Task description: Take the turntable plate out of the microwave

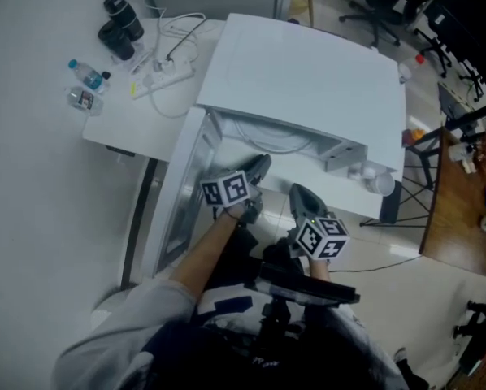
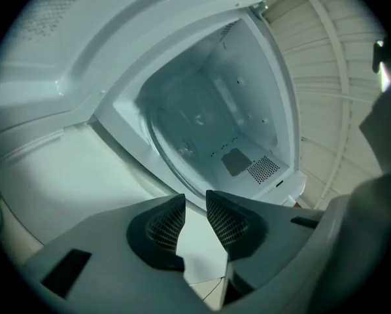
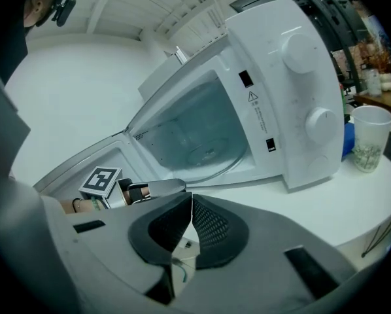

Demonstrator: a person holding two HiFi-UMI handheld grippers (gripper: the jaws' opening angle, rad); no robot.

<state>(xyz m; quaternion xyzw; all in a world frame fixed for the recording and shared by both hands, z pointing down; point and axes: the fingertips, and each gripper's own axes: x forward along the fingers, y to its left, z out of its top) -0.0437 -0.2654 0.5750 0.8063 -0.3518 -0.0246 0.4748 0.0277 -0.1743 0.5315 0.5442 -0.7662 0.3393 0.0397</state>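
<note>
Turntable plate (image 3: 205, 150): clear glass disc, not yet lifted, lying flat on the cavity floor of microwave (image 1: 308, 71), mid-frame in the right gripper view and upper centre in the left gripper view; hidden under the casing in the head view. Door (image 1: 182, 193) swung fully open at centre-left of the head view. Left gripper (image 1: 258, 169) at the mouth of the cavity, pointed inward; fingers parted by a narrow gap with only bare table showing between them, nothing held. Right gripper (image 1: 301, 195) just beside it, lower right of it in frame, outside the opening; fingers pressed together, empty. Paper cup (image 3: 370, 136) on the table at far right, well apart from the work. Judged step: approach, grasp not yet begun. Next: advance left gripper into the cavity, widen the gap enough to straddle the glass rim, close on the near edge, raise clear of the centre hub, withdraw level. Risk, as judged: smooth glass, thin edge, likely slip under a shallow bite.
</note>
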